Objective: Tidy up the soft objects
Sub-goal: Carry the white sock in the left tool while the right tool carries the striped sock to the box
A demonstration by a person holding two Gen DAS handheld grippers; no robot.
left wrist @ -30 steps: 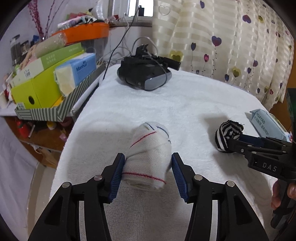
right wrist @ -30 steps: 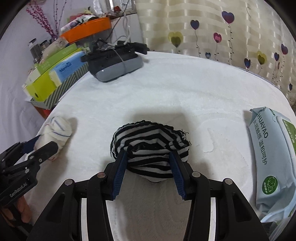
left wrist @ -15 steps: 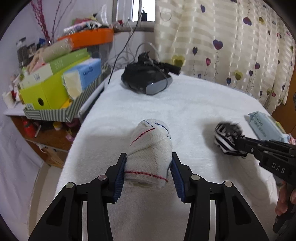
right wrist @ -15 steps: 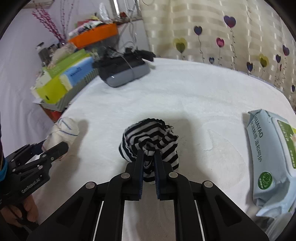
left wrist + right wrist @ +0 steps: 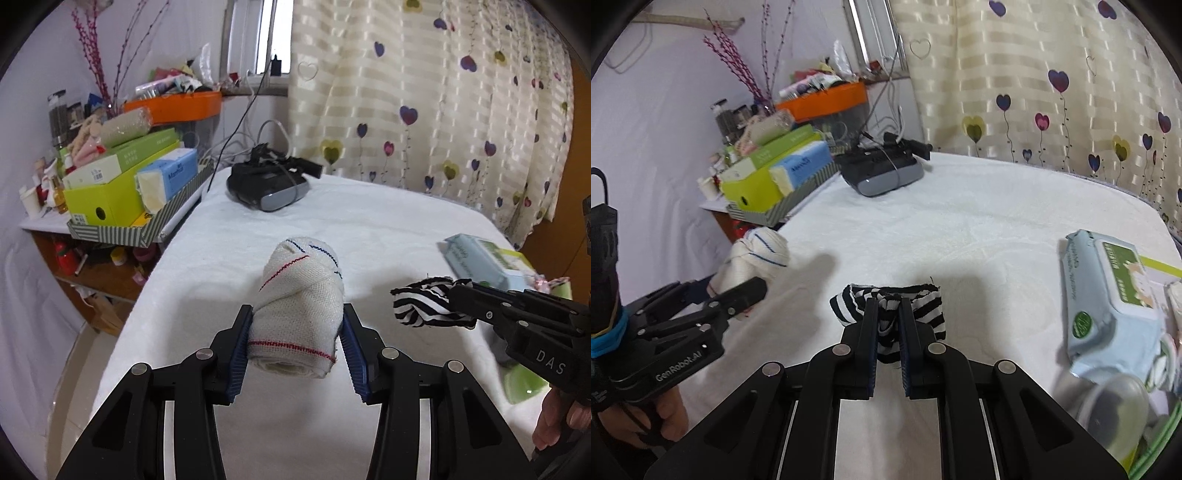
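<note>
My left gripper point(image 5: 297, 341) is shut on a rolled white cloth point(image 5: 301, 306) with red and blue stitching, held above the white towel-covered table point(image 5: 369, 229). It also shows in the right wrist view point(image 5: 755, 260) at the left. My right gripper point(image 5: 886, 317) is shut on a black-and-white striped cloth point(image 5: 925, 308), pinched flat and lifted off the table. The striped cloth also shows in the left wrist view point(image 5: 424, 301), to the right of the white roll.
A pale blue wet-wipes pack point(image 5: 1108, 295) lies at the table's right edge. A black VR headset point(image 5: 267, 182) with cables sits at the far end. A striped tray with green and blue boxes point(image 5: 122, 192) stands on a side shelf at the left. A heart-print curtain hangs behind.
Both grippers closed on their cloths and lifted them. The striped cloth was squeezed flat and rose off the table; the white roll rose too.
</note>
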